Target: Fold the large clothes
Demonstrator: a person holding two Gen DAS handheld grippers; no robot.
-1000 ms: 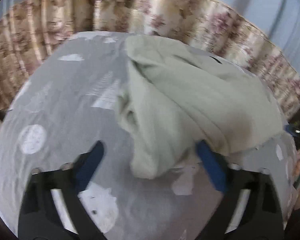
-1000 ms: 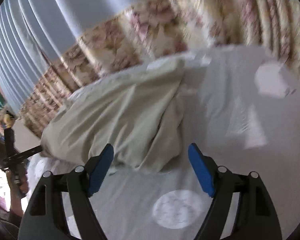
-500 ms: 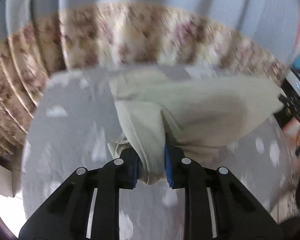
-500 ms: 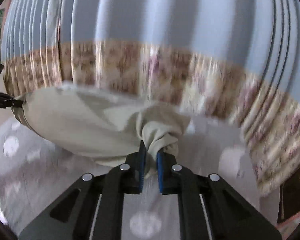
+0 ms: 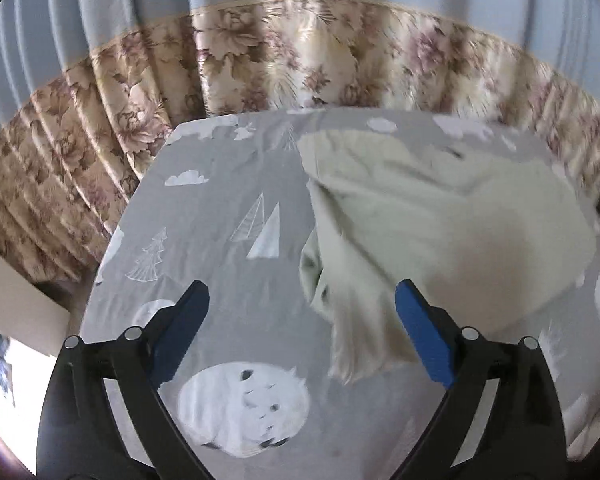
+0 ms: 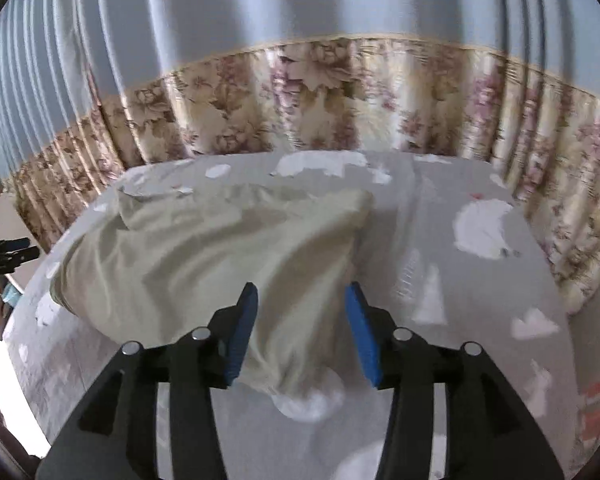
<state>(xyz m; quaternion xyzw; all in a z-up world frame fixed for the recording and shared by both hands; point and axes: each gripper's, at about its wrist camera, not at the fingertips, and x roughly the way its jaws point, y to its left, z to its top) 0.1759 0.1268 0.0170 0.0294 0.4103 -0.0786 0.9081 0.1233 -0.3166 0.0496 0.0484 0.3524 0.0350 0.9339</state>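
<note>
A large pale cream garment (image 5: 440, 216) lies crumpled on a grey patterned bed sheet (image 5: 220, 208). In the left wrist view its near corner hangs down between the blue pads, close to the right one. My left gripper (image 5: 300, 320) is opening wide, and neither pad presses the cloth. In the right wrist view the garment (image 6: 204, 256) spreads to the left, with a bunched end between the pads. My right gripper (image 6: 302, 328) is opening too; its pads stand just beside the bunch without squeezing it.
A floral curtain band (image 5: 300, 60) under pale blue drapes (image 6: 300, 8) runs behind the bed. Bare sheet (image 6: 480, 300) shows on the right in the right wrist view. A dark object (image 6: 4, 252) sits at that view's left edge, past the bed.
Half a second ago both grippers were shut on bunched ends of the garment, holding it up. Now both stand open and the cloth has sagged onto the sheet.
</note>
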